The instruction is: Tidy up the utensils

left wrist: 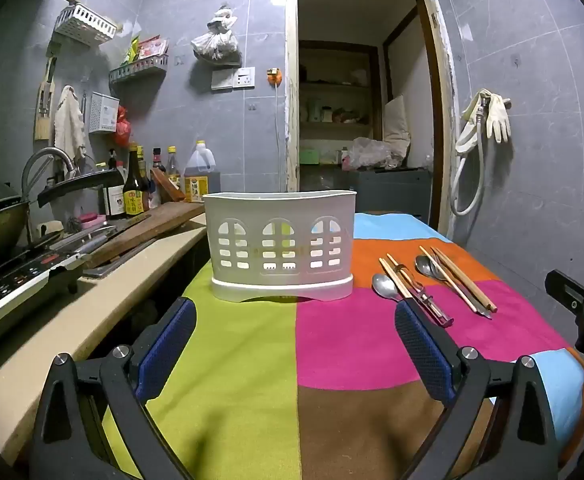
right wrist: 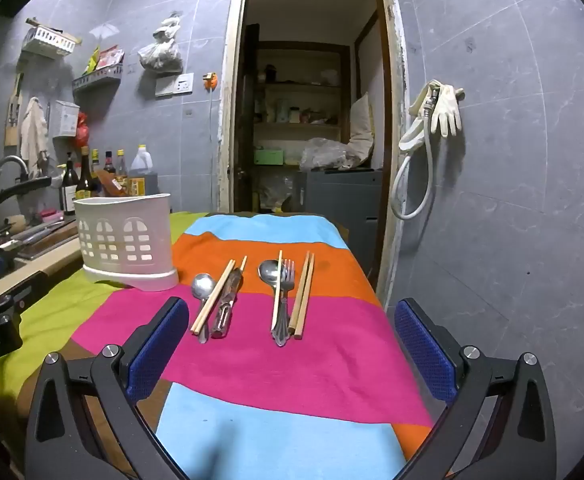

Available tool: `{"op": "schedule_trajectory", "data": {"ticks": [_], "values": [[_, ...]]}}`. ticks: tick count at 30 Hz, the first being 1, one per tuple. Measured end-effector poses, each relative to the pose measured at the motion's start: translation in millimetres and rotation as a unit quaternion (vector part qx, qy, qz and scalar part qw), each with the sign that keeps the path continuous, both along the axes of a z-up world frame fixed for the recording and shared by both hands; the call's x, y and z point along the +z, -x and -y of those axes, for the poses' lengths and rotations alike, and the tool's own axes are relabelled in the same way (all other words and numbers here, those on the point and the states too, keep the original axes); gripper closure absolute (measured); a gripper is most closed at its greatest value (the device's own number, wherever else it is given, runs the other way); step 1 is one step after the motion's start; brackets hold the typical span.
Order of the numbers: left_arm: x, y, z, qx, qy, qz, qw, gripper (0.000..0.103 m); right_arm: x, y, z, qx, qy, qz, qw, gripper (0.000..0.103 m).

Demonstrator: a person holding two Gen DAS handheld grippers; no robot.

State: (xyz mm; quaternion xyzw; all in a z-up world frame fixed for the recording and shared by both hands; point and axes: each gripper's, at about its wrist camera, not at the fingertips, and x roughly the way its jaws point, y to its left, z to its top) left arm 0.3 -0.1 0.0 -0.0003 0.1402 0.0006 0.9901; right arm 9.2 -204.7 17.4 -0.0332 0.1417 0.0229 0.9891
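While you hold both tools back from the work, the patchwork tablecloth (right wrist: 276,360) carries everything the task concerns, and nothing on it looks disturbed. Your white slotted caddy (left wrist: 280,248) stands upright on the green patch toward the counter side, its open top facing up, presumably so utensils can drop in handle-first; through the window cut-outs I see only cloth colour, so it appears empty, though its floor is hidden. Your left gripper (left wrist: 295,344) hovers directly before that caddy, jaws spread wide with nothing between the pads. Your right gripper (right wrist: 288,344) is likewise spread wide and empty, aimed at the utensils. These lie in two groups across the orange and pink bands, handles toward you, which favours an end-on pick: chopsticks (right wrist: 216,294) crossing a small spoon (right wrist: 202,285) beside a peeler (right wrist: 228,308), then a larger spoon (right wrist: 268,271), a fork (right wrist: 286,280) and a second chopstick pair (right wrist: 303,294). I judge sorting not yet begun.
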Motion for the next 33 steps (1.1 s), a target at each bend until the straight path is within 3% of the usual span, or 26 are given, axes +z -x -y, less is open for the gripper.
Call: {"op": "schedule_trajectory", "data": {"ticks": [33], "values": [[-1.2,-1.6,0.6,0.003,0.001,-0.005,1.0,0.005,-2.1,-3.4,-4.3,0.004,0.004,0.0,1.0,0.0]]}}
